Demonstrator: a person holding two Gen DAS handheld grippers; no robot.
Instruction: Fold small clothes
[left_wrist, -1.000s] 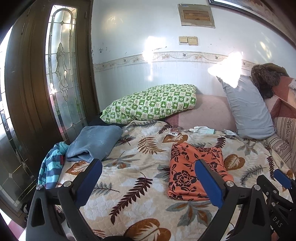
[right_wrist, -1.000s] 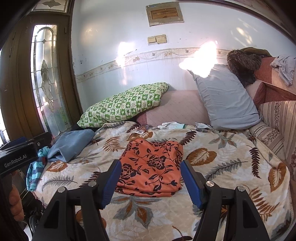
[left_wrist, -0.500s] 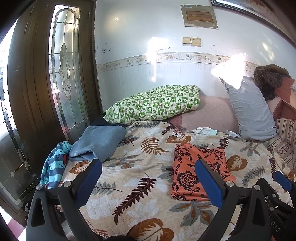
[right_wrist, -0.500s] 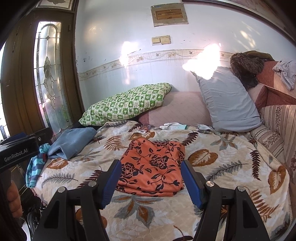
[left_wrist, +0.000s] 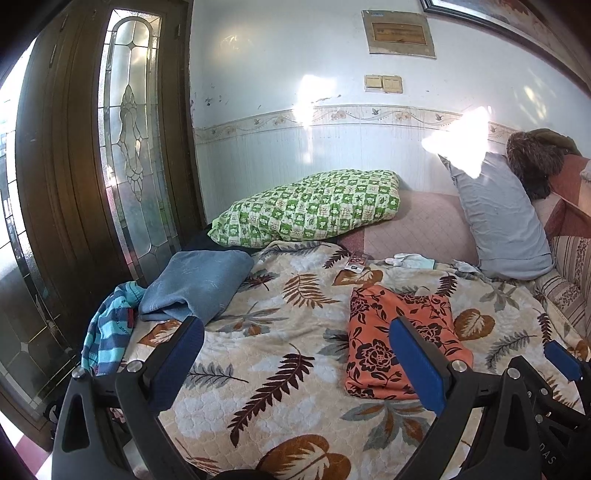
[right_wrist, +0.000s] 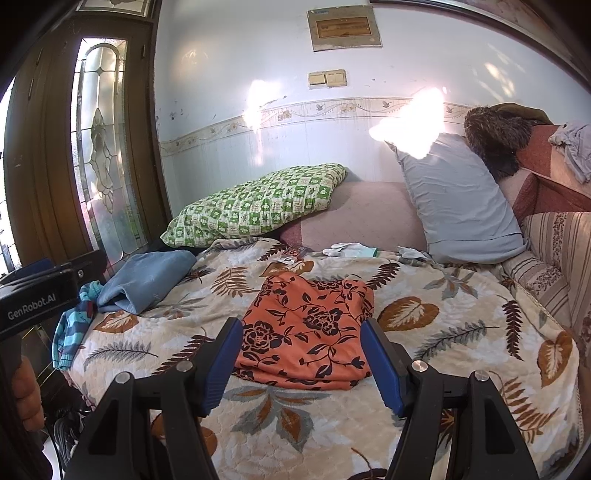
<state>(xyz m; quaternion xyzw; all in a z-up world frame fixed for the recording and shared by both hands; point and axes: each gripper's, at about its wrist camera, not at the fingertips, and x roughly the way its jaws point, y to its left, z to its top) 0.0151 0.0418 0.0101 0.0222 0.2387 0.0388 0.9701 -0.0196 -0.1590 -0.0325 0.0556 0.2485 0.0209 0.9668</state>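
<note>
One orange flowered cloth (right_wrist: 306, 328) is seen folded flat in the middle of the leaf-print blanket (right_wrist: 443, 332). Its long side is pointed from the blanket's near edge toward the far edge by the pillows. The right gripper (right_wrist: 301, 363) is held wide apart above the near edge, with nothing gripped. The left gripper (left_wrist: 295, 362) is also spread wide and empty.

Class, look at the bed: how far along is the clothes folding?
Done: the orange floral garment lies folded on the leaf-print blanket. In hand: nothing; the left gripper and right gripper are open and empty. Left: the blue cloth and striped garment look unfolded.
</note>
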